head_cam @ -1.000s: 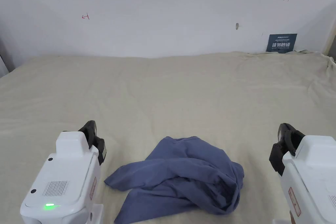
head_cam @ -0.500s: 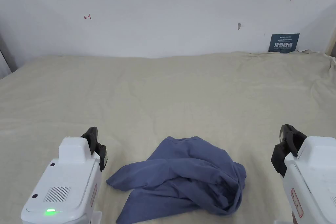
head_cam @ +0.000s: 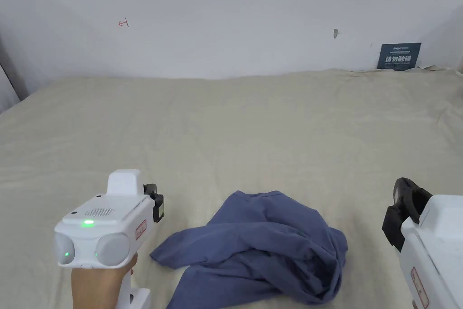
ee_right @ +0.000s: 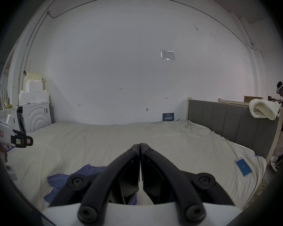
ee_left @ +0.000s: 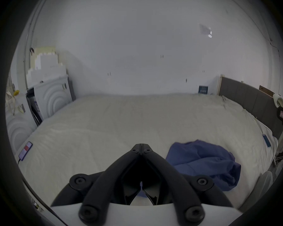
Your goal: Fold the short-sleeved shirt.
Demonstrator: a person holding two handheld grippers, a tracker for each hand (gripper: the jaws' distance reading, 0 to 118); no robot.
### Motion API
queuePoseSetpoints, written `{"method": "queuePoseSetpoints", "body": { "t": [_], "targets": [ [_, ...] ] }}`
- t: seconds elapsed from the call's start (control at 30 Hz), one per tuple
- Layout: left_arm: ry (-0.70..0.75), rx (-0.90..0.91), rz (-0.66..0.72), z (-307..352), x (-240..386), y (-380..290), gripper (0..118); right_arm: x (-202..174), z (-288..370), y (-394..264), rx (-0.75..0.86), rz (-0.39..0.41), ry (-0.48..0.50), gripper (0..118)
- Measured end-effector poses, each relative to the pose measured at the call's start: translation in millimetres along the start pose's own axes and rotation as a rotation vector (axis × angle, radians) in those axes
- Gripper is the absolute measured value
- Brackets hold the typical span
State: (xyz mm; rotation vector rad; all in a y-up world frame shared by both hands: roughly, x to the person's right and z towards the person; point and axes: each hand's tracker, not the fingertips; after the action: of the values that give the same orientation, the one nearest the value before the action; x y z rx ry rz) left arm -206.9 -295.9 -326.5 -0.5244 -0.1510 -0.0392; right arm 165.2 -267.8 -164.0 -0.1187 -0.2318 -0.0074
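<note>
A: Blue short-sleeved shirt [head_cam: 260, 246] lying crumpled in a heap on the near middle of the bed [head_cam: 253, 129]; bunched thickest at the right, one flap trailing out to the near left; nothing folded yet.

B: Left gripper [head_cam: 156, 203] hovering just left of the heap, clear of the cloth; in the left gripper view [ee_left: 141, 148] jaws pressed tip to tip, holding nothing. Right gripper [ee_right: 140, 145] off to the right, well apart from the shirt; jaws likewise closed together and empty.

A: Likely trouble from here?

B: Pinching blind into the bunched right side; probably catching several layers at once, so lifting a lump instead of spreading it flat. Hard to tell collar, hem or sleeves in that heap; easy to pick a wrong edge.

A: Also snagging the loose bedsheet under the cloth; jaws needing to part before any grab.
</note>
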Motion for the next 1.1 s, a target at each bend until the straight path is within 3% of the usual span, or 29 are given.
{"method": "queuePoseSetpoints", "body": {
  "t": [0.27,0.37,0.43,0.5,0.77,0.87,0.9,0.97,1.07,1.1],
  "targets": [
    [-0.079,-0.337,0.066,-84.6,-13.3,-16.0,1,-0.6,-19.1,-11.8,-0.043,0.001,-0.004,0],
    [-0.069,-0.414,0.04,-101.2,-14.9,-28.9,28,-2.1,-24.4,-17.1,-0.06,0.0,-0.002,0],
    [-0.072,-0.462,0.081,-109.2,-17.7,-38.0,69,-3.6,-28.2,-21.0,-0.075,0.001,-0.001,0],
    [-0.065,-0.497,0.083,-116.1,-19.0,-45.7,94,-3.4,-32.1,-25.5,-0.089,0.001,0.001,0],
    [-0.002,-0.577,0.082,-129.5,-27.0,-68.7,94,-9.4,-35.3,-30.4,-0.119,0.004,0.011,0],
    [-0.01,-0.611,0.098,-133.4,-30.3,-73.4,85,-10.4,-35.3,-30.8,-0.125,0.005,0.012,0],
    [-0.013,-0.625,0.106,-135.0,-30.0,-74.9,80,-9.1,-35.5,-32.1,-0.126,0.004,0.012,0],
    [-0.022,-0.642,0.106,-136.0,-26.1,-77.2,58,-7.9,-35.8,-32.9,-0.129,0.004,0.011,0],
    [-0.025,-0.633,0.034,-133.5,-17.4,-74.3,46,-7.1,-34.5,-32.3,-0.131,0.006,0.009,0],
    [-0.034,-0.631,0.03,-134.1,-14.7,-73.9,29,-6.8,-34.1,-31.7,-0.131,0.006,0.009,0]
  ]
}}
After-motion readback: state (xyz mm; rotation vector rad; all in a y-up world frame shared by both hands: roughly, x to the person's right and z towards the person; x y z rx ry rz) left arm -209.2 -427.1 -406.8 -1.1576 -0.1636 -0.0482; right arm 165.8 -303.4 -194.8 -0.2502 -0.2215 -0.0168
